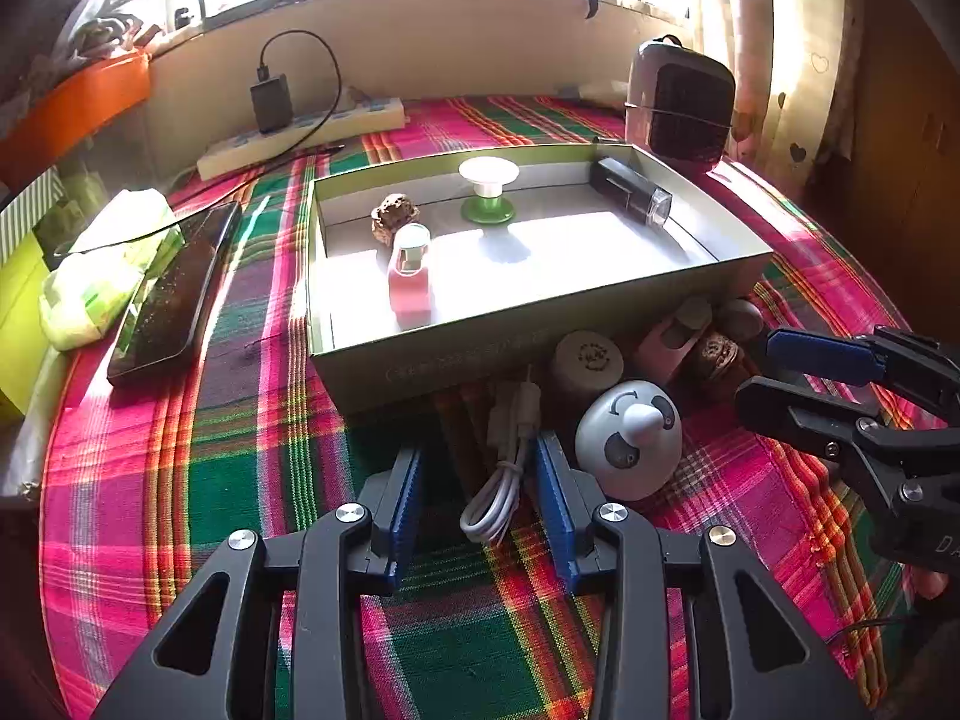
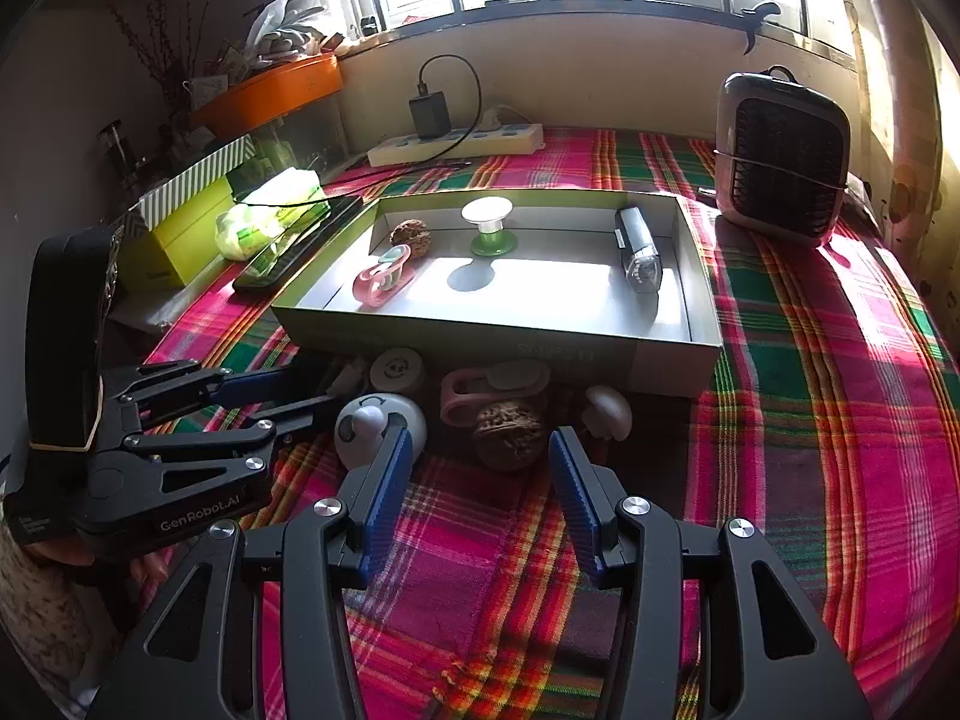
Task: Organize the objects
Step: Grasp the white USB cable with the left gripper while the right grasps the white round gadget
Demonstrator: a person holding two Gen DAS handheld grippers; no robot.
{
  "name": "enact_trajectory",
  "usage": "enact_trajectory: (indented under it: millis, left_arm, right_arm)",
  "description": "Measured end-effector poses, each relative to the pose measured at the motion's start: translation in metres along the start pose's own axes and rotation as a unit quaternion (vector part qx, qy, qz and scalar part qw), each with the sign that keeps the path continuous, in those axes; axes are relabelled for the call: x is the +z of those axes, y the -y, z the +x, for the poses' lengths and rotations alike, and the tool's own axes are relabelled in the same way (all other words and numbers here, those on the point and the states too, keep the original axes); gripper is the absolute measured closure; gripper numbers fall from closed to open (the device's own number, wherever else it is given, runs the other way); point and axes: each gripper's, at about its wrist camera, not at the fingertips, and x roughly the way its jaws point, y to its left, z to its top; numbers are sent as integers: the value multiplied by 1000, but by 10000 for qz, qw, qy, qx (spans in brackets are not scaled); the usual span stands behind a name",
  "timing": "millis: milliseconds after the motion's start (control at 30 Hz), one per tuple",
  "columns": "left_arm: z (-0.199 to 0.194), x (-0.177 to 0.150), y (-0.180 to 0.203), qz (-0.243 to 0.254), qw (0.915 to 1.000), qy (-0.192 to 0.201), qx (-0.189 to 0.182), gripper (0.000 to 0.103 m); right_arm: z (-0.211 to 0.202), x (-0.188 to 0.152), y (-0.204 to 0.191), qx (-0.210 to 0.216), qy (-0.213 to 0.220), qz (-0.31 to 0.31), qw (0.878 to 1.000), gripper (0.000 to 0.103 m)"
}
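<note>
Holding my left gripper (image 1: 477, 462) partly open over the plaid cloth (image 1: 198, 480), nothing gripped; a coiled white cable (image 1: 501, 480) lies between the blue pads (image 1: 408, 498), not touched as far as I can see. Just right of that claw sits a white round gadget (image 1: 627, 438) with a knob. My right gripper (image 2: 480, 468) is also partly open and empty, a walnut (image 2: 509, 433) just ahead of the gap between its fingers.

Only the left view shows the cable clearly; in the right view it is mostly hidden behind my left claw. Only the right view shows a white mushroom-shaped piece (image 2: 607, 411) ahead and right of the right claw. It also shows the pink clip (image 2: 480, 393) past the walnut whole, which the left view half hides.

Further ahead of both claws, a small white cylinder (image 2: 396, 369) stands against the near wall of the open green box (image 2: 498, 354). Inside it, beyond: another pink clip (image 2: 381, 276), another walnut (image 2: 411, 234), a green-and-white spool (image 2: 489, 225), a black flashlight (image 2: 637, 249). Far right past the box, a small heater (image 2: 780, 159); far left, a dark phone (image 1: 174, 294) and a power strip (image 2: 456, 144).
</note>
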Motion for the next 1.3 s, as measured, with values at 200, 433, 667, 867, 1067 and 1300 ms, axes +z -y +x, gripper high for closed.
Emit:
enact_trajectory:
  millis: [200,433,667,867,1067,1300]
  left_arm:
    - [1,1,-2,-19,10000,6,-32,70]
    - [-1,0,-10,-210,9998,30,-15,84]
    - [-5,-6,-19,-445,9990,48,-31,88]
    - [-13,-15,-29,-637,9979,73,-2,88]
    - [-19,-23,-38,-810,9966,109,-53,89]
    - [-19,-23,-40,-856,9962,115,-117,89]
  right_arm:
    - [3,0,-5,32,-44,-38,10000,54]
    - [6,0,-12,42,-100,-106,9999,54]
    - [9,1,-22,97,-114,-177,9997,54]
    - [12,0,-34,194,-118,-318,9992,54]
    - [22,2,-46,218,-206,-503,9983,54]
    - [35,4,-48,136,-329,-557,9978,49]
